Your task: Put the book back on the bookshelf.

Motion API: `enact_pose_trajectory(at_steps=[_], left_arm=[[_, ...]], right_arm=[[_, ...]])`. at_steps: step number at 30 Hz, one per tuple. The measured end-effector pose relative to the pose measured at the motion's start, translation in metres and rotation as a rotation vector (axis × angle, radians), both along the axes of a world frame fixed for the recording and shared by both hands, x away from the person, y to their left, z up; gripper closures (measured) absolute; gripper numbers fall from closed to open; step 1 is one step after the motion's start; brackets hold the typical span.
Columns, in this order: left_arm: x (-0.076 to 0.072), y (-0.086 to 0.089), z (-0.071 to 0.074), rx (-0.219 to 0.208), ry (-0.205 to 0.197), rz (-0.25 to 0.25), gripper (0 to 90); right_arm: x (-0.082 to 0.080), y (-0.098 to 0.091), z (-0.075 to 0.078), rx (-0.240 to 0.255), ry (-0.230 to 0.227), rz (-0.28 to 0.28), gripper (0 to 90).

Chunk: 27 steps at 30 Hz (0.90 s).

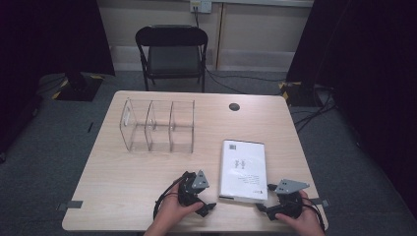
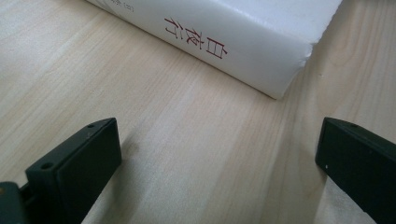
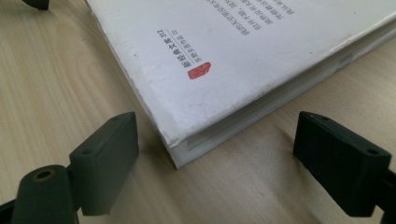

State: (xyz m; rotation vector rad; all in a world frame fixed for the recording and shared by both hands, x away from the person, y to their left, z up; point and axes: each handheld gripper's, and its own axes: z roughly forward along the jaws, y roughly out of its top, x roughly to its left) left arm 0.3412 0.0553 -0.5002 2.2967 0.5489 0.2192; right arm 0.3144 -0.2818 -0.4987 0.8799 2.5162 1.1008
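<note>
A white book (image 1: 243, 168) lies flat on the wooden table (image 1: 128, 182), right of centre. My left gripper (image 1: 209, 194) sits by the book's near left corner, held in a hand. In the left gripper view its jaws (image 2: 217, 140) stand wide open over bare wood, facing the book's spine (image 2: 224, 42) with red characters. My right gripper (image 1: 265, 197) rests at the book's near right corner. Its jaws (image 3: 215, 135) are open, and the book's corner (image 3: 187, 93) lies between them without touching the pads.
A clear acrylic organizer (image 1: 157, 125) with three compartments stands at the table's back left. A round cable hole (image 1: 234, 106) is near the far edge. A black chair (image 1: 172, 51) stands behind the table. The near table edge runs just under both hands.
</note>
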Motion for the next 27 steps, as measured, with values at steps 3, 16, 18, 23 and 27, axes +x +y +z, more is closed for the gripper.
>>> enact_pose_trajectory(at_steps=[3,16,18,23,27], left_arm=[[0.000,0.000,0.000,0.001,0.003,0.004,0.0],[-0.002,-0.023,0.000,0.004,0.000,-0.004,0.0],[-0.002,-0.030,0.000,0.003,-0.002,0.003,0.0],[0.000,-0.040,0.001,0.005,0.000,0.004,0.0],[0.002,-0.052,0.001,-0.003,-0.006,-0.012,1.2]], right_arm=[[0.000,0.000,0.000,0.000,0.000,0.000,13.7],[0.002,0.003,0.002,0.011,-0.002,-0.039,28.3],[0.001,0.006,0.003,0.018,-0.001,-0.018,37.7],[-0.002,0.011,0.004,0.012,0.003,-0.038,38.9],[-0.002,0.012,0.006,0.002,0.006,-0.048,40.1]])
